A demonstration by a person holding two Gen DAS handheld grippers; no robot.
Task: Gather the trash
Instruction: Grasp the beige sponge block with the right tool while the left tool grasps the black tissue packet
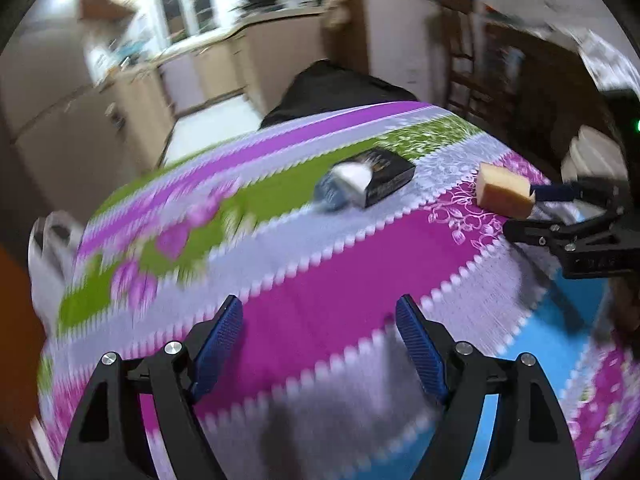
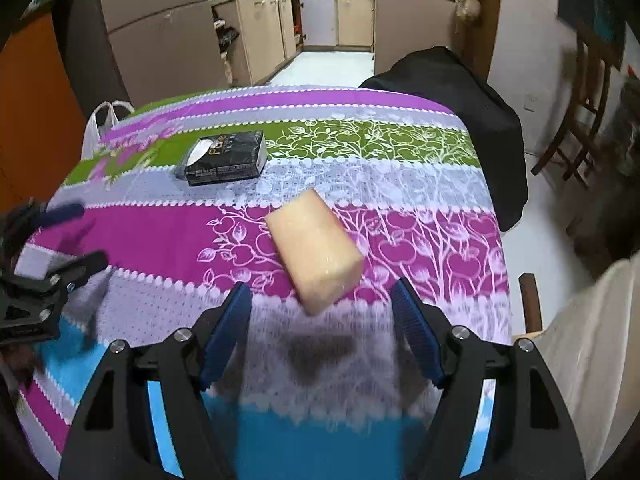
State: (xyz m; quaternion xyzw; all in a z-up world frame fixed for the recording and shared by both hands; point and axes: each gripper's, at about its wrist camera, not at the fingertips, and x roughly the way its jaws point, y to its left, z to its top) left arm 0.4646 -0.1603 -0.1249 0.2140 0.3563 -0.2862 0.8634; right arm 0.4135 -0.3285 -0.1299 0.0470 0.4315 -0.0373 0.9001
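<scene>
A pale yellow, block-shaped sponge (image 2: 316, 250) lies on the floral tablecloth (image 2: 420, 184), near a black tissue pack (image 2: 224, 158). Both the left gripper (image 1: 318, 340) and right gripper (image 2: 322, 326) are spread wide, holding nothing.

Count on striped tablecloth (image 2: 400, 184): 1 yellow sponge (image 2: 316, 250), 1 black tissue pack (image 2: 224, 158), 1 white plastic bag (image 2: 100, 124) at far-left edge, 1 black bag (image 2: 460, 80) beyond, 2 grippers, left (image 1: 320, 344) & right (image 2: 322, 332).
</scene>
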